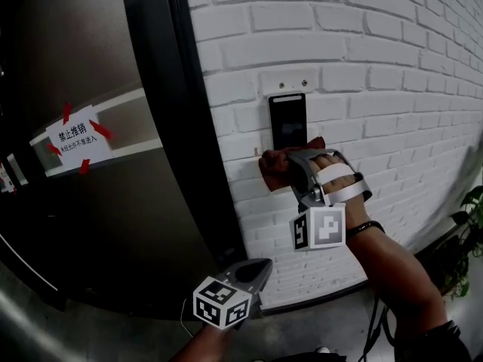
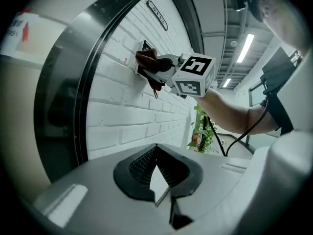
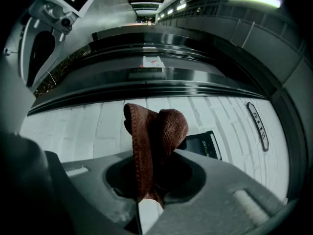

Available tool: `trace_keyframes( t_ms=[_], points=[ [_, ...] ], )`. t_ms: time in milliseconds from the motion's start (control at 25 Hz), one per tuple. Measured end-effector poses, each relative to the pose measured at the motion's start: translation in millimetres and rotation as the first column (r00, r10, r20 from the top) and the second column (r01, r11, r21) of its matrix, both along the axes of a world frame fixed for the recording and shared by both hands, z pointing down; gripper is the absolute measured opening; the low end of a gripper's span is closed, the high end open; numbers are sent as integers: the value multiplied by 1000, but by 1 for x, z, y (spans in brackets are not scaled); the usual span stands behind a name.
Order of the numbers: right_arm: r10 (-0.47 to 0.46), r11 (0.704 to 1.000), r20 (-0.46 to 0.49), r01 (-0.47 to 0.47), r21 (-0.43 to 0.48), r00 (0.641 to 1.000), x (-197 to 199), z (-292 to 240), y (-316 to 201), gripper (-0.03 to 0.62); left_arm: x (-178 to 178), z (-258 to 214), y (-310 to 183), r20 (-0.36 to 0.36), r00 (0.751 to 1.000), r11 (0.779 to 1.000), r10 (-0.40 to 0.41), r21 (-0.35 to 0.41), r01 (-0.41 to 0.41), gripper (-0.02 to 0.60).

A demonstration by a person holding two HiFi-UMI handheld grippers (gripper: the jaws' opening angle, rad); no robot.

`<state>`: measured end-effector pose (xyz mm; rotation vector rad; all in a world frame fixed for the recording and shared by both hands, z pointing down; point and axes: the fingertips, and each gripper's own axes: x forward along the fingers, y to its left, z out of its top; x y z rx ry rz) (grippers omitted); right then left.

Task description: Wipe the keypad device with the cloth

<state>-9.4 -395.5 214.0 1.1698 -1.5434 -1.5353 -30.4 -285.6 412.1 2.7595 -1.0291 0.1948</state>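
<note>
A black keypad device (image 1: 287,121) is fixed upright on the white brick wall (image 1: 362,59). My right gripper (image 1: 278,168) is shut on a reddish-brown cloth (image 1: 281,166) and holds it against the wall just under the device's lower edge. In the right gripper view the cloth (image 3: 152,141) bunches up out of the jaws, with the device (image 3: 201,145) beside it. My left gripper (image 1: 258,268) hangs low, away from the wall, jaws together and empty. From the left gripper view I see the right gripper (image 2: 146,67) with the cloth (image 2: 148,63) at the device.
A dark metal door (image 1: 90,164) with a black frame (image 1: 181,127) stands left of the device; a white paper notice (image 1: 77,139) is taped on it. A potted plant (image 1: 464,232) is at the right, by the wall's base.
</note>
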Motion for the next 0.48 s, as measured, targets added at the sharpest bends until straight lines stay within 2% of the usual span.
trace_keyframes(
  t_ms=[200,480],
  points=[
    [2,1000,7,-2,-16,1000,2,13,1,54,2,8,3,43,999,1000,-3,14,3,16],
    [12,999,10,-12,-31,1000,3,27,0,54,-1,12,7,43,999,1000,1,8,-2,17]
  ],
)
